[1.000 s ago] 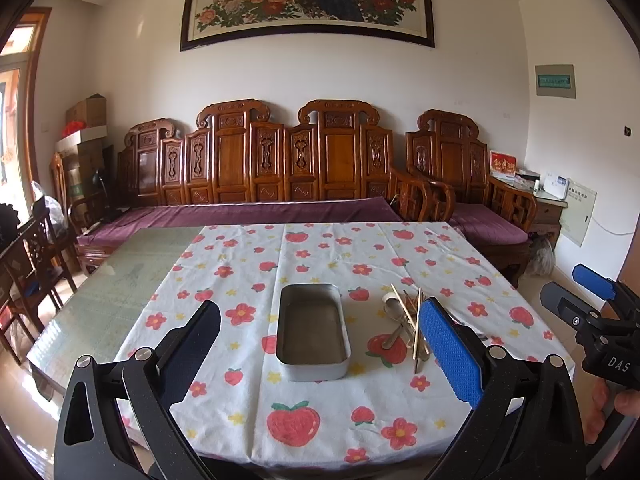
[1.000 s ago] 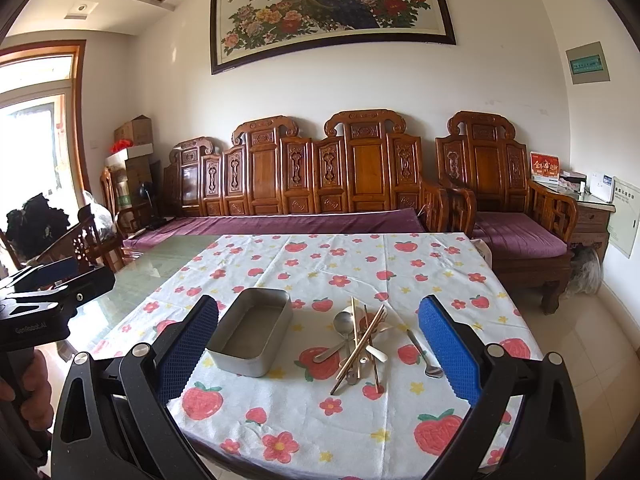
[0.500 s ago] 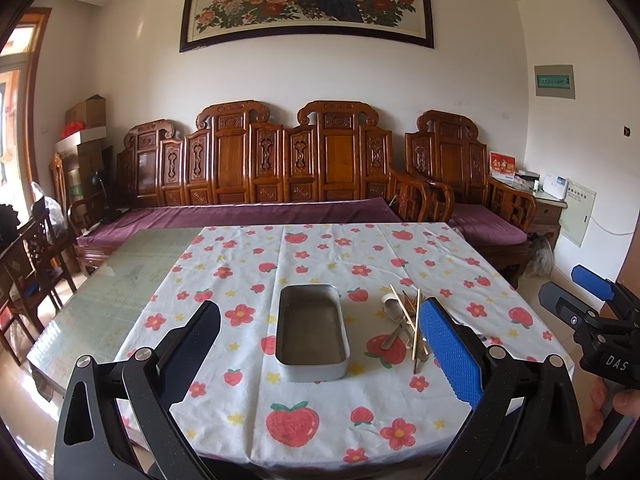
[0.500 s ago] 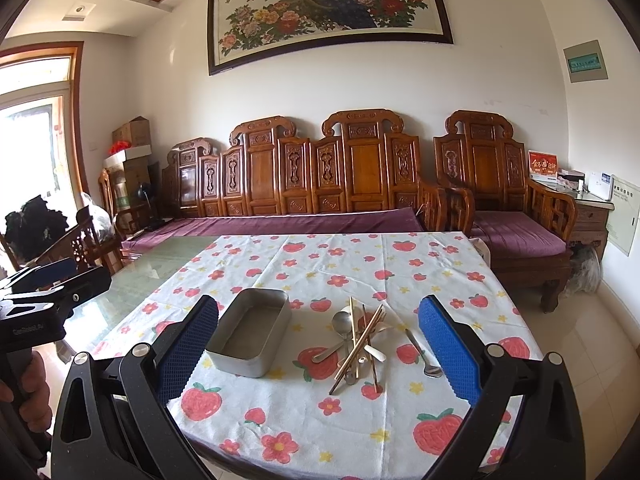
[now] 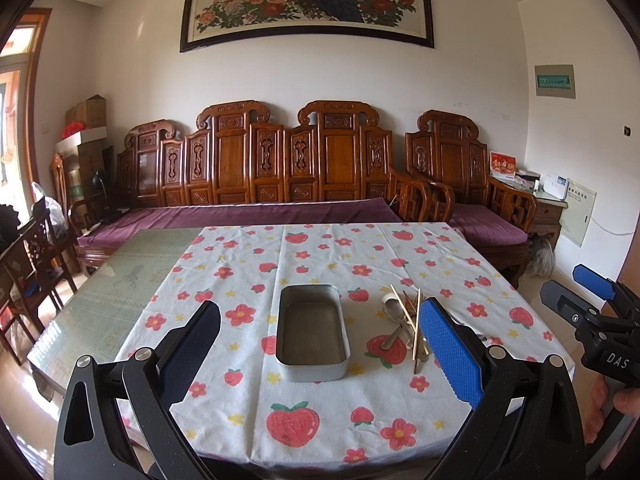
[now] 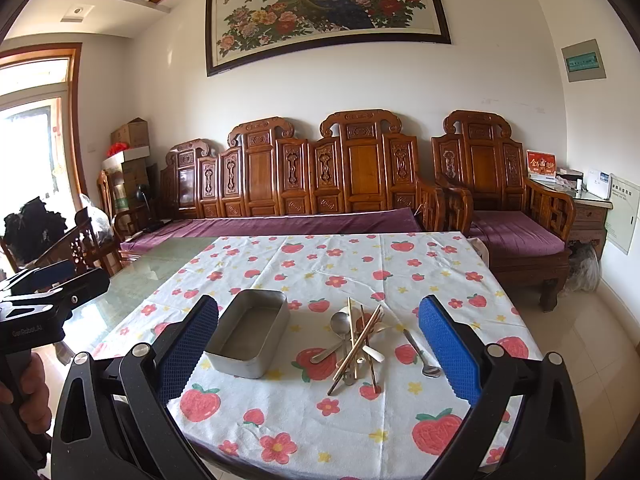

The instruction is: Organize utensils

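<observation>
I am in the living room of a home. Ahead of me a long carved reddish-brown wooden bench sofa with purple seat cushions (image 6: 288,222) lines a white wall, and above it hangs a wide dark-framed painting of a peacock among flowers (image 6: 324,8). Near me stands a glass-topped table (image 5: 120,272) partly covered by a white cloth printed with red strawberries and flowers (image 6: 360,272), with stacked cardboard boxes (image 6: 130,134) in the far left corner.

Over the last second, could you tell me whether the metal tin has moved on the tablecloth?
No. In the right wrist view the metal tin sits where it did, just left of the utensil pile, on the same patch of tablecloth.
</observation>
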Demonstrator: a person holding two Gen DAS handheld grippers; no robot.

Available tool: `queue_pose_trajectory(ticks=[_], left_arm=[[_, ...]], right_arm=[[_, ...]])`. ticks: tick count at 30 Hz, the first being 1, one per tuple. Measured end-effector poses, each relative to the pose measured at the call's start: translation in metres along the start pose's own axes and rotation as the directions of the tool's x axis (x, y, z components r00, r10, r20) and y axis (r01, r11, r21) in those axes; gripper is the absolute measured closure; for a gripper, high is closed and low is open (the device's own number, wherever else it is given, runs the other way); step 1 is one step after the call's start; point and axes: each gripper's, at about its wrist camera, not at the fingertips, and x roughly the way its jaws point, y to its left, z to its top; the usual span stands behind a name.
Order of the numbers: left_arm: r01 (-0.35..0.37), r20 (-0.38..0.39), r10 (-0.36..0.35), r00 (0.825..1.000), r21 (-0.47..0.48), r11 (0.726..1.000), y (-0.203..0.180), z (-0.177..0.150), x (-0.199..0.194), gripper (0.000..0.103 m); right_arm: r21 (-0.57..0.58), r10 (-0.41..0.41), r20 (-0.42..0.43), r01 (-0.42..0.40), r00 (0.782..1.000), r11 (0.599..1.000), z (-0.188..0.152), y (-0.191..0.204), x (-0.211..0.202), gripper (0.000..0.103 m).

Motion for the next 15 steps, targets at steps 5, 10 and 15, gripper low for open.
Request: queue_pose_trajectory(ticks=[5, 10, 15], left_arm=[[0.001, 0.001, -0.001, 1.000, 0.000, 1.000, 0.0002, -0.0003, -0.0004, 0.006], [0.000, 0.001, 0.000, 1.000, 0.001, 1.000, -0.0001, 0.0012, -0.0019, 0.006], [0.001, 0.001, -0.001, 1.000, 0.000, 1.000, -0.0001, -0.0005, -0.0004, 0.006]], right_arm=[[0.000, 0.000, 0.000, 0.000, 1.000, 1.000, 0.0005, -0.0003, -0.0005, 0.003], [-0.001, 0.000, 0.000, 0.000, 1.000, 1.000, 0.0005, 0.0000, -0.0005, 0.003], [0.000, 0.000, 0.001, 0.000, 1.000, 1.000, 0.0007, -0.0004, -0.0004, 0.003]])
